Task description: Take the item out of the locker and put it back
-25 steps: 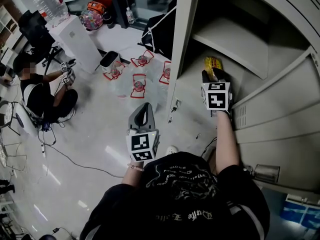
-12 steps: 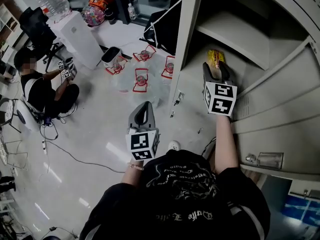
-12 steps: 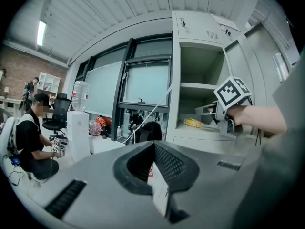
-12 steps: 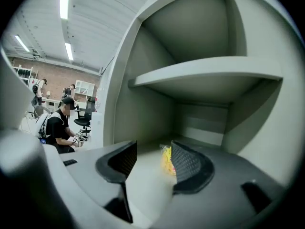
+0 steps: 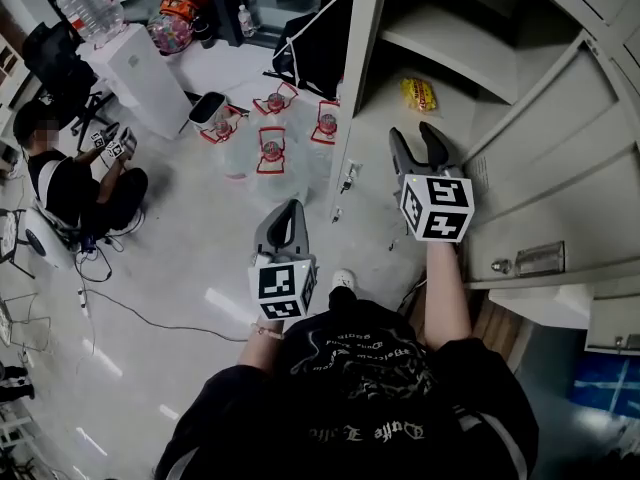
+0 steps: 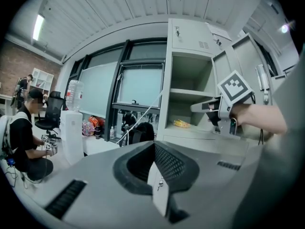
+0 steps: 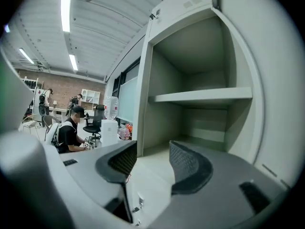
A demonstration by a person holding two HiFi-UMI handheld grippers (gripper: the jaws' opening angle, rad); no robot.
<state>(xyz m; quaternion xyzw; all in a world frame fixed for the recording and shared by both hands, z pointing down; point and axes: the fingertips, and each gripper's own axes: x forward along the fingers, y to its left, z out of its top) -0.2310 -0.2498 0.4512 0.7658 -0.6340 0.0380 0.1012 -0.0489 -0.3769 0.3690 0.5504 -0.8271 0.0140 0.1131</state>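
A yellow packet point(image 5: 420, 95) point(image 6: 182, 123) lies on the lower compartment's floor inside the open grey locker point(image 5: 470, 58). My right gripper point(image 5: 412, 138) point(image 7: 151, 151) hovers just in front of that compartment, back from the packet. Its jaws have just been opening and stand wide apart with nothing between them. The right gripper view looks into the compartment below a shelf point(image 7: 200, 97), and the packet does not show there. My left gripper point(image 5: 288, 211) point(image 6: 155, 147) is held out over the floor left of the locker, its jaws together and empty.
The locker door point(image 5: 545, 168) stands open to the right of my right gripper. On the floor at left are several red-framed water jugs point(image 5: 270, 153), a white water dispenser point(image 5: 140, 68), a black bag point(image 5: 320, 38), and a seated person point(image 5: 60, 173). A cable point(image 5: 150, 318) trails over the floor.
My right gripper has let go of the yellow packet and drawn back out of the locker, jaws spread. The packet stays on the compartment floor. The left gripper has shifted only slightly.
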